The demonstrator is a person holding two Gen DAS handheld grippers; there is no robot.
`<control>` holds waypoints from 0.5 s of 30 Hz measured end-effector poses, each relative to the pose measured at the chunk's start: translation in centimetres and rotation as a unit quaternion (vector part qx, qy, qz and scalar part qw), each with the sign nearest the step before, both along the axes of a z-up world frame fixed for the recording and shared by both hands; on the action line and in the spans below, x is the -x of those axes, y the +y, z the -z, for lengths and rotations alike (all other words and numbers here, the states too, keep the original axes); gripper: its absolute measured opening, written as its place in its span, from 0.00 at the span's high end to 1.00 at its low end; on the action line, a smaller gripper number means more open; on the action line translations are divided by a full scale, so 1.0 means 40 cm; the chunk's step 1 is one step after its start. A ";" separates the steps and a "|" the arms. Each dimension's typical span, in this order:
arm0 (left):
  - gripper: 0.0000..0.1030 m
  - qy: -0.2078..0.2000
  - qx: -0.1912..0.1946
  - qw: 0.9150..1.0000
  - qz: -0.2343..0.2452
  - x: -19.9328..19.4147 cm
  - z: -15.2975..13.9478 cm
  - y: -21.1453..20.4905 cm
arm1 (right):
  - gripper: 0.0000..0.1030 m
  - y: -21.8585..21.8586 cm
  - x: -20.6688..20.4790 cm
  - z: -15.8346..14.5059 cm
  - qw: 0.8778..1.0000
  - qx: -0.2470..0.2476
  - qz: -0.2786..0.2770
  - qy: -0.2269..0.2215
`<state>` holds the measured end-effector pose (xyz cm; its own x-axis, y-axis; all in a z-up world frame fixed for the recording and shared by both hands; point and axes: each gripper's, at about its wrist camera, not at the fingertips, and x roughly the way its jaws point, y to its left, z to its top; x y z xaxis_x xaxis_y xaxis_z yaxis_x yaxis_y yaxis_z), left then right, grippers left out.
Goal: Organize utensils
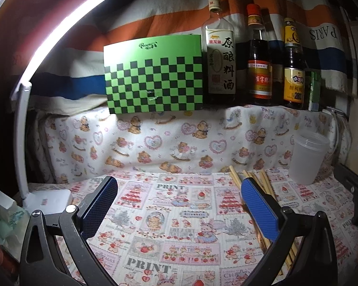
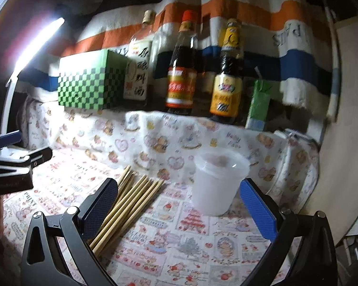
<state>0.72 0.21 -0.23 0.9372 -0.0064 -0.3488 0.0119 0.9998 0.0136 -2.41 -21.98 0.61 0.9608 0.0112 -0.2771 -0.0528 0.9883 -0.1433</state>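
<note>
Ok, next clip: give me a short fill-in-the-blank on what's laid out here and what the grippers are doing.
1. The chopsticks lie flat on the ____.
2. The plastic cup stands upright and holds ____ chopsticks.
3. Both the left gripper and the right gripper have their jaws ____.
4. Beside the green checkered box stand ____ sauce bottles.

Missing words: tablecloth; no; open; three

Chopsticks (image 2: 128, 200) just left of cup (image 2: 217, 183)

A white lamp bar (image 1: 66, 26) at upper left blows out to glare and lights the printed surface (image 1: 179, 205) brightly. Corners fall to black. Fisheye bending curves the edges. The right wrist view is motion-blurred, smearing the bottle labels (image 2: 180, 88).
</note>
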 end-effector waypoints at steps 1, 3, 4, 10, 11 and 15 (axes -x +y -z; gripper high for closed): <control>0.00 0.003 0.004 1.000 0.004 -0.001 0.001 0.002 | 0.00 0.002 0.000 -0.007 1.000 0.002 0.004 0.004; 0.00 0.005 0.005 1.000 0.005 -0.001 0.002 0.003 | 0.00 0.003 -0.002 -0.027 1.000 -0.008 -0.011 0.026; 0.00 0.004 0.004 1.000 0.004 0.000 0.002 0.002 | 0.00 0.002 -0.003 -0.040 0.999 -0.020 -0.016 0.040; 0.00 -0.016 0.000 0.999 -0.030 0.008 -0.003 0.006 | 0.17 -0.004 -0.009 -0.096 0.989 -0.118 0.019 0.086; 0.00 -0.018 0.010 0.999 -0.027 0.007 -0.003 0.014 | 0.21 0.000 -0.019 -0.098 0.988 -0.110 0.052 0.099; 0.00 -0.011 0.046 0.999 -0.022 -0.002 -0.008 0.045 | 0.56 0.007 -0.049 -0.067 0.982 -0.117 0.072 0.128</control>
